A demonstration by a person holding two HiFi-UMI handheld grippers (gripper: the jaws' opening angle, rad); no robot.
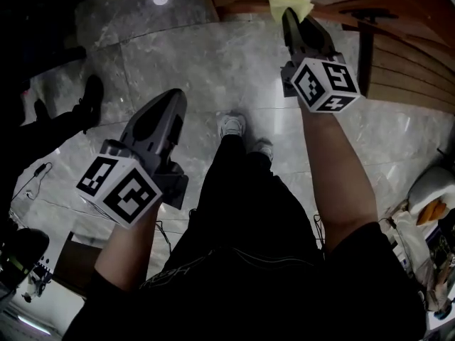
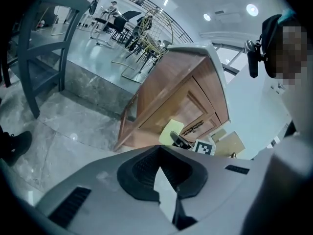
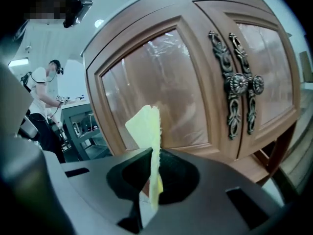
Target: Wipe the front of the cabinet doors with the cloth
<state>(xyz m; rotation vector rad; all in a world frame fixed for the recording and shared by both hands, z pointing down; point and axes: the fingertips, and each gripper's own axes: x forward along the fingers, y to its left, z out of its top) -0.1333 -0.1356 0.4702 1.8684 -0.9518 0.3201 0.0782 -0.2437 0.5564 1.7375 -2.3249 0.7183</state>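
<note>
A folded yellow cloth (image 3: 146, 131) sticks up out of my right gripper (image 3: 149, 177), whose jaws are shut on it. It points at the left glass-panelled door (image 3: 156, 77) of the wooden cabinet, and I cannot tell whether it touches. The right door (image 3: 271, 67) carries ornate dark metal handles (image 3: 240, 84). In the head view the cloth (image 1: 288, 2) and right gripper (image 1: 293, 21) are held out far ahead by the cabinet (image 1: 419, 55). My left gripper (image 1: 170, 101) hangs lower on the left, shut and holding nothing. The left gripper view shows the cabinet (image 2: 181, 89) and cloth (image 2: 170, 131) from the side.
The floor is grey marble with a step (image 1: 142, 30) ahead. My own legs and white shoes (image 1: 232, 125) are between the grippers. Someone's dark boots (image 1: 89, 98) stand at the left. A dark table frame (image 2: 44, 48) and another person (image 3: 41, 97) are farther off.
</note>
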